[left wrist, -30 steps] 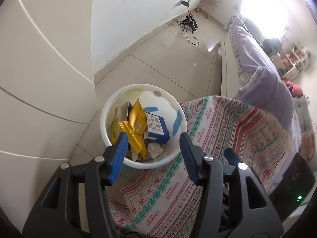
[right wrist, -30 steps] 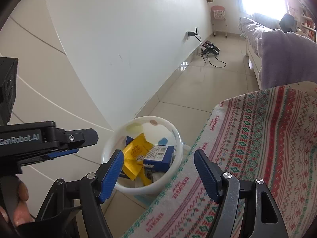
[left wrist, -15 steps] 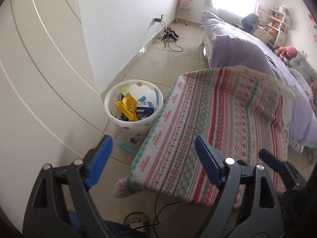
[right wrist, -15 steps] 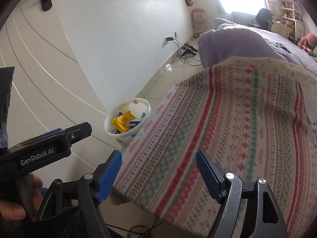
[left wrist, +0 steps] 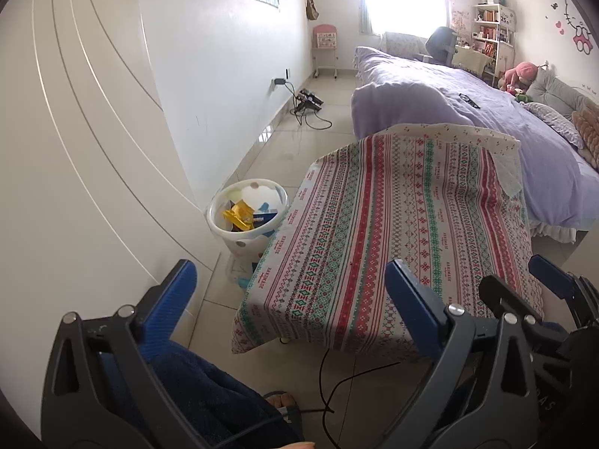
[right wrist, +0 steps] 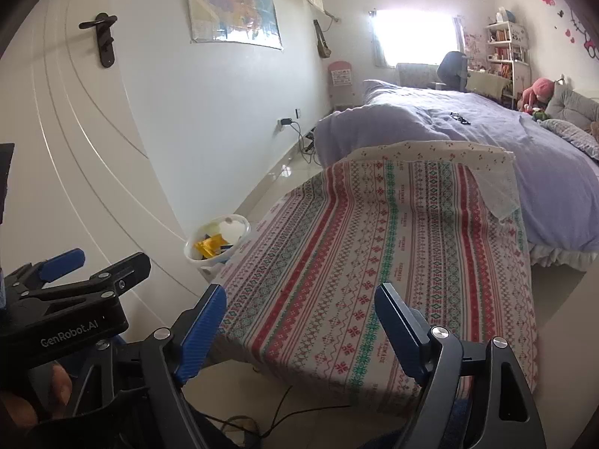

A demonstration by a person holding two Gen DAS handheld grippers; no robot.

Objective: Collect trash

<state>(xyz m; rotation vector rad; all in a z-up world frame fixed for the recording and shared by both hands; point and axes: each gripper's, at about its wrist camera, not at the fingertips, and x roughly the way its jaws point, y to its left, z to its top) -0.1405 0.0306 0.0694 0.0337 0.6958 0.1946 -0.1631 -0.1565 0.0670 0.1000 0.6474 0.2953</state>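
Trash [left wrist: 239,216] sits in white bin [left wrist: 247,239] beside cloth-covered desk [left wrist: 393,232]: light, crinkly wrappers, small box; best pinched by an edge. Left tongs [left wrist: 288,292], right tongs [right wrist: 299,310] spread, just been opening, nothing between.

The tablecloth [left wrist: 389,224] hides the table; the bin's [left wrist: 247,220] contents are too small to identify.

"GenRobot.AI" is printed on the left gripper [right wrist: 63,280]; "HANDMADE" repeats along the striped tablecloth [right wrist: 374,247].
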